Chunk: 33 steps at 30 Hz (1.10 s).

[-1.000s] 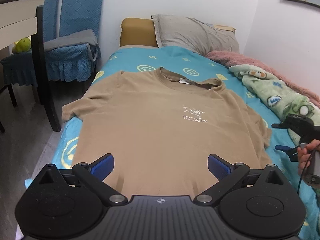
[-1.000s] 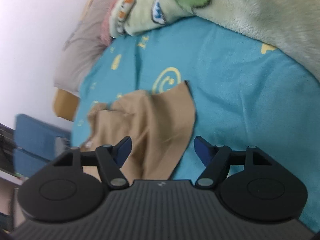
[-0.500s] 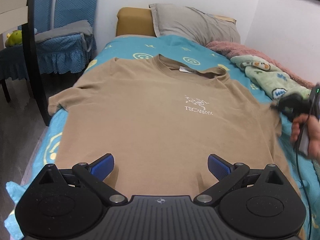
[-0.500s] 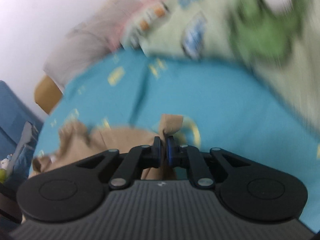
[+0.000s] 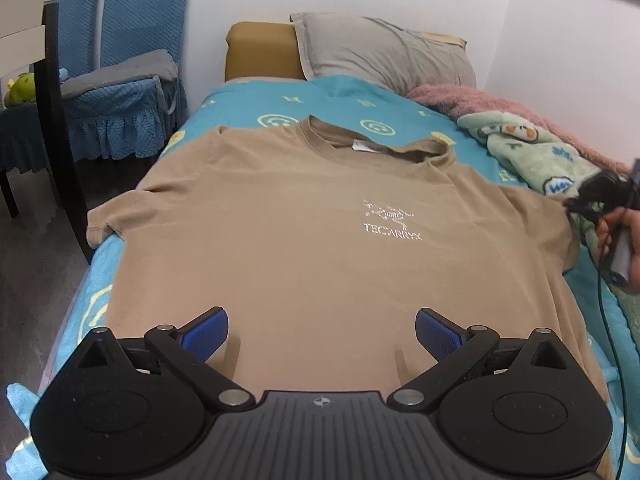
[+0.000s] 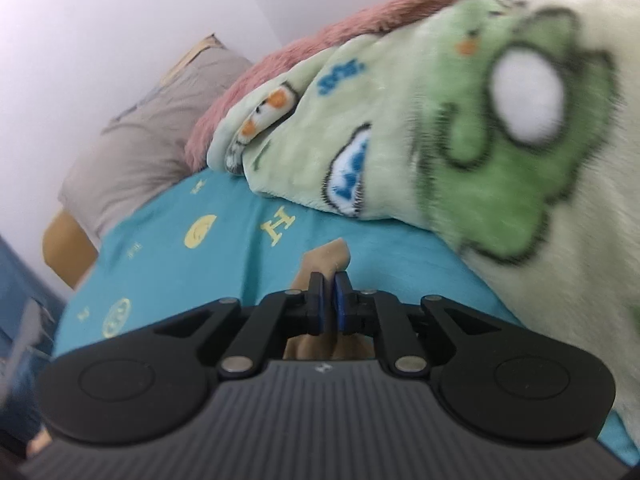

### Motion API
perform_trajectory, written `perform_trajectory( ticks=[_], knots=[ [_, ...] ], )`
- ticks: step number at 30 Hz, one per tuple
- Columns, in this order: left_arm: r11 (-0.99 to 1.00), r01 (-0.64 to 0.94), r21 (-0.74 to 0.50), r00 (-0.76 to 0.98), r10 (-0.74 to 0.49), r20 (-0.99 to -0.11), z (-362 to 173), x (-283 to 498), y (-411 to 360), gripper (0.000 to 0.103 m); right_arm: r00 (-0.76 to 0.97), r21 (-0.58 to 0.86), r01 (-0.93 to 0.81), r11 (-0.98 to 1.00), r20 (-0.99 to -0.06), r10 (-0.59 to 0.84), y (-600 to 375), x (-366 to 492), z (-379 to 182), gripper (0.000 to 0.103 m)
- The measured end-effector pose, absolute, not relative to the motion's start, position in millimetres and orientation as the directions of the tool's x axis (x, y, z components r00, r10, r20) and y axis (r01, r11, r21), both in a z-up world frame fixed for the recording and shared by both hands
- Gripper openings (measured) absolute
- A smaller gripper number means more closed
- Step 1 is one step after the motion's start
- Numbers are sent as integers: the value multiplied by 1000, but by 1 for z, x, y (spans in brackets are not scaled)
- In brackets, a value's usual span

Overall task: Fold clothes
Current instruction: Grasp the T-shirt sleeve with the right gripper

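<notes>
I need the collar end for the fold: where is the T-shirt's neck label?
In the left wrist view, the white neck label sits inside the tan T-shirt collar, at its far end toward the grey pillow.

Matt tan cotton t-shirt (image 5: 304, 240), fluffy fleece blanket (image 6: 460, 128), smooth bedsheet (image 5: 320, 96)

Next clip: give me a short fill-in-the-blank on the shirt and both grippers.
1. The tan T-shirt lies front side ____ on the bed.
2. The left gripper is ____, holding nothing.
3. The right gripper is shut on the shirt's ____.

Missing words: up; open; sleeve
</notes>
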<state>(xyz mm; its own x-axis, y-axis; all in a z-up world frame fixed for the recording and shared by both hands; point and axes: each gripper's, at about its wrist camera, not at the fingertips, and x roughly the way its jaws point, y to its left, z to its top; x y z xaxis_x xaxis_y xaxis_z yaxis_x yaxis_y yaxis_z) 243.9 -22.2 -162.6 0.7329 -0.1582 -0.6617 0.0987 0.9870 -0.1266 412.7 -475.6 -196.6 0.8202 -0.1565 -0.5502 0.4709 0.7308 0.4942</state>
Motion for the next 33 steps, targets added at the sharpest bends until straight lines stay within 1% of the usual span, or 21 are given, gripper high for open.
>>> perform_trajectory(
  ticks=[1, 2, 4, 6, 8, 12, 14, 16, 18, 22, 25, 27, 28, 29, 30, 31, 32, 33],
  knots=[
    [987, 100, -127, 736, -159, -658, -161, 242, -21, 101, 814, 504, 481, 718, -561, -151, -476, 406, -196, 21],
    [987, 103, -127, 740, -161, -653, -160, 240, -20, 101, 809, 517, 485, 705, -571, -138, -476, 399, -195, 51],
    [987, 107, -120, 747, -159, -645, -156, 236, -19, 101, 820, 562, 469, 681, -563, -99, -471, 379, -193, 90],
    [988, 110, -113, 752, -157, -640, -154, 232, -19, 101, 841, 613, 436, 658, -539, -55, -464, 358, -193, 89],
    [988, 109, -112, 752, -156, -640, -152, 227, -17, 101, 841, 661, 409, 629, -540, 21, -458, 345, -200, 89],
    [990, 98, -100, 752, -140, -644, -151, 220, -15, 101, 784, 733, 483, 479, -606, 135, -451, 337, -240, 89],
    [991, 89, -96, 752, -130, -646, -151, 220, -13, 101, 772, 742, 513, 433, -619, 145, -447, 339, -258, 91],
    [993, 78, -90, 752, -118, -649, -151, 220, -12, 101, 806, 747, 479, 460, -582, 106, -439, 342, -259, 91],
    [995, 65, -80, 749, -102, -655, -153, 223, -11, 101, 826, 758, 447, 475, -554, 106, -434, 353, -264, 91],
    [998, 46, -44, 747, -64, -662, -161, 232, -12, 101, 866, 763, 421, 491, -499, 33, -431, 372, -268, 89],
    [999, 34, -42, 736, -53, -675, -167, 242, -12, 101, 892, 769, 406, 494, -451, -30, -429, 387, -270, 89],
    [998, 29, -49, 728, -54, -684, -171, 247, -12, 101, 896, 761, 410, 503, -439, -67, -432, 396, -268, 89],
    [998, 27, -52, 724, -55, -688, -172, 249, -12, 101, 888, 744, 425, 516, -454, -76, -433, 402, -265, 88],
    [998, 27, -55, 721, -57, -691, -173, 250, -12, 101, 877, 724, 442, 529, -473, -85, -434, 408, -263, 76],
    [998, 28, -57, 718, -60, -693, -174, 251, -11, 101, 866, 704, 458, 542, -491, -95, -435, 415, -260, 68],
    [998, 29, -61, 715, -63, -696, -174, 252, -11, 101, 835, 655, 497, 570, -540, -108, -437, 421, -255, 44],
    [997, 31, -65, 712, -67, -699, -174, 253, -11, 101, 797, 597, 535, 598, -591, -123, -438, 428, -251, 19],
    [997, 33, -70, 711, -73, -699, -173, 253, -11, 101, 769, 543, 557, 628, -624, -143, -438, 433, -244, 13]
  ],
)
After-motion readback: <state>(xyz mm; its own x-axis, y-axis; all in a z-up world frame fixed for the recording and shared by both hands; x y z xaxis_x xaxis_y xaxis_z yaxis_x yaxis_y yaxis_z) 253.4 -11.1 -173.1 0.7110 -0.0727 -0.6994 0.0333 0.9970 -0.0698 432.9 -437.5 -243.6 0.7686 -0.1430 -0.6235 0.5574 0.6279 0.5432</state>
